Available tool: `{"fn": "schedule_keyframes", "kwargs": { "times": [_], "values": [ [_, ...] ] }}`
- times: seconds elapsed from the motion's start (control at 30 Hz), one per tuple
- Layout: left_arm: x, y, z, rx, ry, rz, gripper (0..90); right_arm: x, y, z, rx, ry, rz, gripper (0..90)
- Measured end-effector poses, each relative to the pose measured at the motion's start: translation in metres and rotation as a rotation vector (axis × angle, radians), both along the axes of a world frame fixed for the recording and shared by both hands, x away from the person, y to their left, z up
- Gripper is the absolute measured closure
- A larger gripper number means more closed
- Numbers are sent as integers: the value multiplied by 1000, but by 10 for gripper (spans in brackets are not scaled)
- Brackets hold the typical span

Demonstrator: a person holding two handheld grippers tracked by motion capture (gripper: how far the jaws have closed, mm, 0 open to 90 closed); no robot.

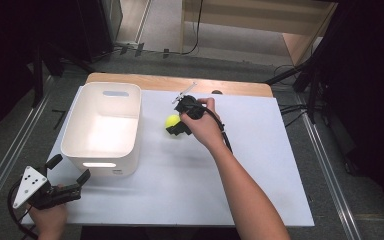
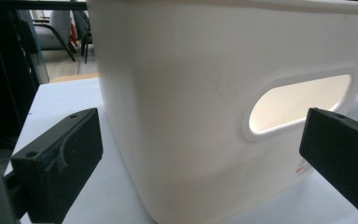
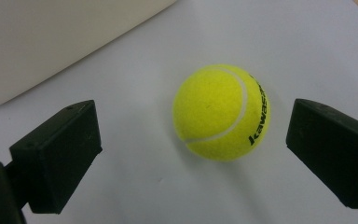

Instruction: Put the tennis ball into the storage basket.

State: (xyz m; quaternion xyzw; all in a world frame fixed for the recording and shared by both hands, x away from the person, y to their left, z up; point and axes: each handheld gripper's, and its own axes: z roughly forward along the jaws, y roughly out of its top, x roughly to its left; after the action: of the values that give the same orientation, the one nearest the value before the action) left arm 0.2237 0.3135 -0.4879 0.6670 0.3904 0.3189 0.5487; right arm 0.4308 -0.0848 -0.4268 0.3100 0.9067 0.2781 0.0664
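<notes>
High view, near edge: left hand-held gripper (image 1: 69, 169) low at the table's (image 1: 260, 200) front-left corner, jaws apart, aimed at one white bin (image 1: 102, 130). Farther in, right hand-held gripper (image 1: 176, 126), jaws apart around one yellow tennis ball (image 1: 172, 120) resting on the table just right of the bin. Ball is round, no long axis. Right gripper view adds black lettering on the ball's (image 3: 221, 112) right side, jaws not touching it. Left gripper view shows the bin's handle slot (image 2: 298, 103).

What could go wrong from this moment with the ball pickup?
1. The tennis ball sits free on the table between the open right gripper jaws, nearer one jaw; an uneven close might roll it away.
2. The white bin stands close beside it, so a nudged ball or the gripper may bump its wall.
</notes>
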Motion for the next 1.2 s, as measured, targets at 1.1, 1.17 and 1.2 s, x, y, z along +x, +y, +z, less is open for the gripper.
{"fn": "schedule_keyframes", "kwargs": {
  "times": [1.1,1.17,1.2],
  "values": [
    [0,-1,0,13,-3,-4,0,32,19,-42,-117,97,-92,59],
    [0,-1,0,12,-2,-3,0,32,19,-42,-118,102,-96,70],
    [0,-1,0,13,-2,-2,0,32,20,-43,-117,99,-105,142]
  ]
}}
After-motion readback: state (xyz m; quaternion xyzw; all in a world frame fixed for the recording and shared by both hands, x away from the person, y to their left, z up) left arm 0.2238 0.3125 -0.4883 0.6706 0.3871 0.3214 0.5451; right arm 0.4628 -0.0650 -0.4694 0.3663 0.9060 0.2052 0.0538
